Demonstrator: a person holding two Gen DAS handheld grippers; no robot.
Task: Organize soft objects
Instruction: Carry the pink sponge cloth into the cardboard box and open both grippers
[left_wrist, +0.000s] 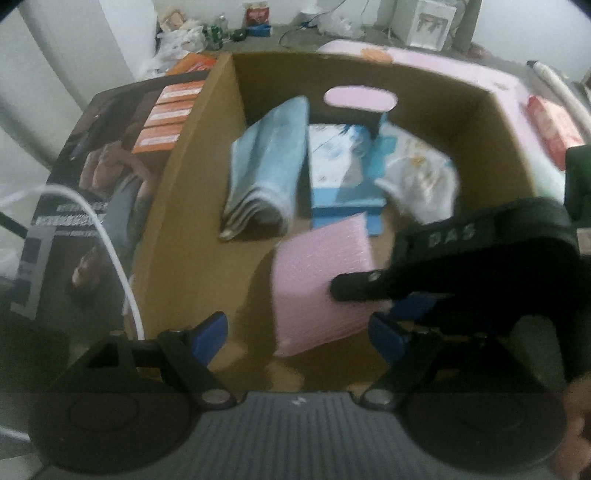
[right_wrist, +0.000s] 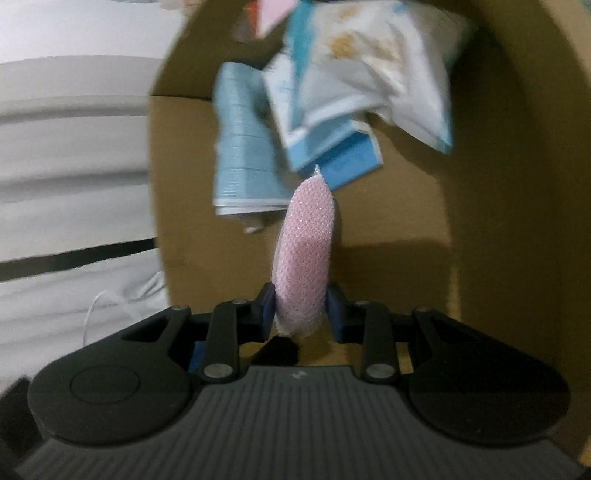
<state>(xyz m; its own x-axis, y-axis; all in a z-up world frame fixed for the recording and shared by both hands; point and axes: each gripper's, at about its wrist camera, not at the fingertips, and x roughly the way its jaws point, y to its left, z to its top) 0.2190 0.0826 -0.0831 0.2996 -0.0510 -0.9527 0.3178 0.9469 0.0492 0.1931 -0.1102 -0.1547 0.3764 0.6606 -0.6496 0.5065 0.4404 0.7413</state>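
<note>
One pink sponge pinched between right tongs, over cardboard box

Both grippers share one build: the left gripper and right gripper each have a grey ribbed body, round black side housings, black linkage arms on silver pivot screws, and blue pads.

Cluttered home: bags, bedding.
</note>
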